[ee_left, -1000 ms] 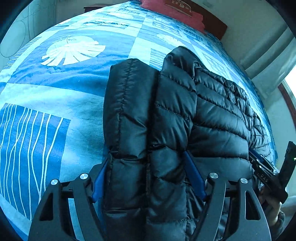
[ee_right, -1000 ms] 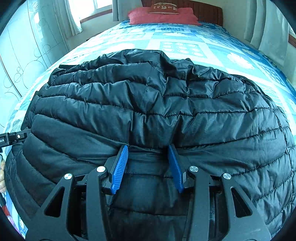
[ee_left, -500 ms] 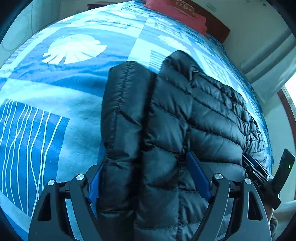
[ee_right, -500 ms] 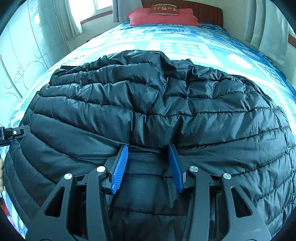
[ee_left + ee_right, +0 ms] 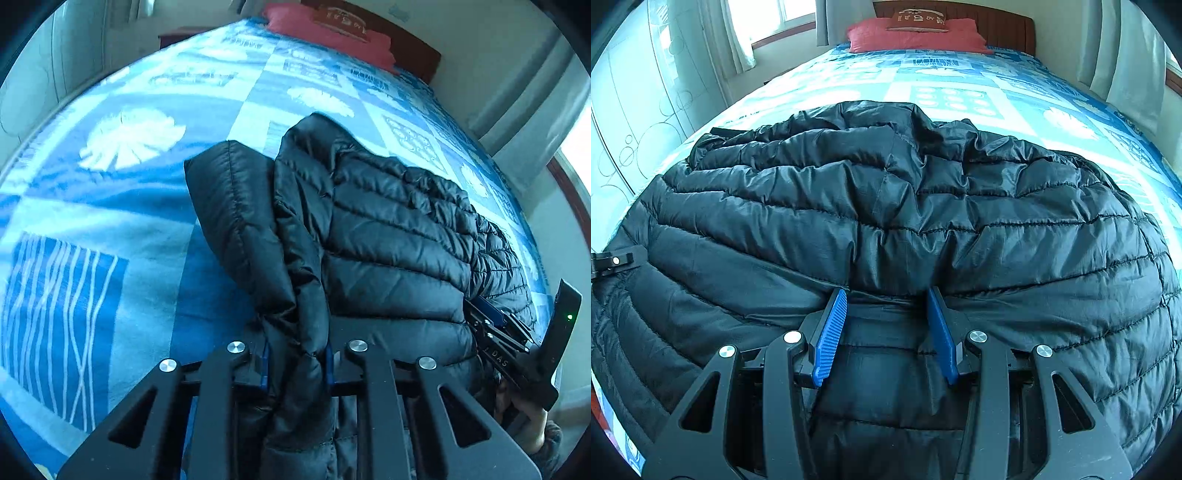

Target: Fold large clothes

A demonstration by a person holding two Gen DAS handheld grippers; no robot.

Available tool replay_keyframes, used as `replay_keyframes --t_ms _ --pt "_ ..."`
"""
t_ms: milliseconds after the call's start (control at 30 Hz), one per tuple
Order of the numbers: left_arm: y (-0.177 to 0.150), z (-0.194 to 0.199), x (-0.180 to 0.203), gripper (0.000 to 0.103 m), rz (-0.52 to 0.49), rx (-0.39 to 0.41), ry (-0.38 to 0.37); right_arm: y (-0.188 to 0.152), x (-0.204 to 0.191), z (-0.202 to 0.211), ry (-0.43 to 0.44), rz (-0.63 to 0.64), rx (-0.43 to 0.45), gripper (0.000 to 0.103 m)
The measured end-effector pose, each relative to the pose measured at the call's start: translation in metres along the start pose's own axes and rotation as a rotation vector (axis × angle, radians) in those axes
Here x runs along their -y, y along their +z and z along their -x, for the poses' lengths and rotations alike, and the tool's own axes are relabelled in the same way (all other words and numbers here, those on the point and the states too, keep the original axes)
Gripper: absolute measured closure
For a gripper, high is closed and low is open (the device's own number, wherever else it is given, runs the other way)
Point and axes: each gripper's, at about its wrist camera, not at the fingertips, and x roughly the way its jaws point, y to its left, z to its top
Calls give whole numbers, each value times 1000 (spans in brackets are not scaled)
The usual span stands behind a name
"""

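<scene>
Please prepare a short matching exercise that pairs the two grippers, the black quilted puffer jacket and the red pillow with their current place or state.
Things:
1. left gripper
2. right gripper
3. black quilted puffer jacket
4. red pillow

Places or states:
A. at the headboard end of the blue patterned bedspread
B. jaws apart, with jacket fabric lying between the blue fingers
C. spread across the near part of the bed
D. closed on a bunched edge of the jacket

Pairs: 1-D, 2-B, 3-C, 4-A
</scene>
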Motion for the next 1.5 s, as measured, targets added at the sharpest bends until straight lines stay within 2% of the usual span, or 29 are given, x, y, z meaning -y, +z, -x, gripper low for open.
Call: replay_keyframes --t_ms 233,367,500,667,933,1300,1500 --pt "6 35 34 85 -41 71 21 5 3 15 -18 -6 20 60" --pt "10 60 70 85 -111 123 14 11 19 45 -16 -27 66 59" --pt "10 66 120 85 -190 153 0 6 49 71 -33 -51 96 59" --pt "5 53 184 85 -287 169 -6 -9 97 88 -94 -99 105 59" --pt "-6 14 269 85 -402 139 -6 -43 169 102 -217 -162 104 59" --pt "-26 -31 339 86 -490 90 -31 -79 234 114 -269 -257 79 58" --pt "-42 -58 366 86 -517 48 -52 -92 252 119 -321 -278 63 58"
